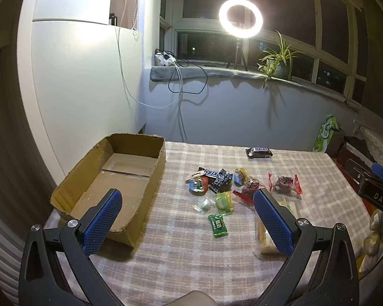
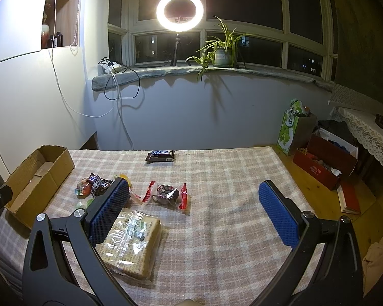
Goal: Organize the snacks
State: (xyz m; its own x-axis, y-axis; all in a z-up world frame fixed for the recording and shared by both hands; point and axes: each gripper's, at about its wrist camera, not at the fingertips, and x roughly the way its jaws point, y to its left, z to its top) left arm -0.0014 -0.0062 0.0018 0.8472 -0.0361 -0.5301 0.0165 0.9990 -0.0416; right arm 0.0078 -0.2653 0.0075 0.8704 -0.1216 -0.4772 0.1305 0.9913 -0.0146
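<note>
Checked pink-and-cream cloth covers the table [image 2: 217, 204], and that's our playing field. At its left edge sits the cardboard box [image 1: 130, 173], open-topped, nothing inside but its taped floor. Up on the windowsill, a ring light [image 2: 180, 10] blazes beside a potted plant [image 2: 223, 51].

Left gripper [image 1: 186, 214] hangs above the near edge, fingers spread wide, nothing between them. Right gripper [image 2: 194, 204] likewise: jaws well apart, empty, its left pad over the corner of a clear-wrapped cracker pack [image 2: 132, 242] lying flat near the front.

Down to the small stuff: a Snickers bar [image 2: 160, 156] lies alone toward the far side. Mid-table, a loose cluster of candies [image 1: 212, 182] sits just right of the box, a red-ended wrapped sweet [image 2: 167, 193] beside it, and a green candy [image 1: 218, 225] nearest the front. All snacks are on the cloth, none in the box.
</note>
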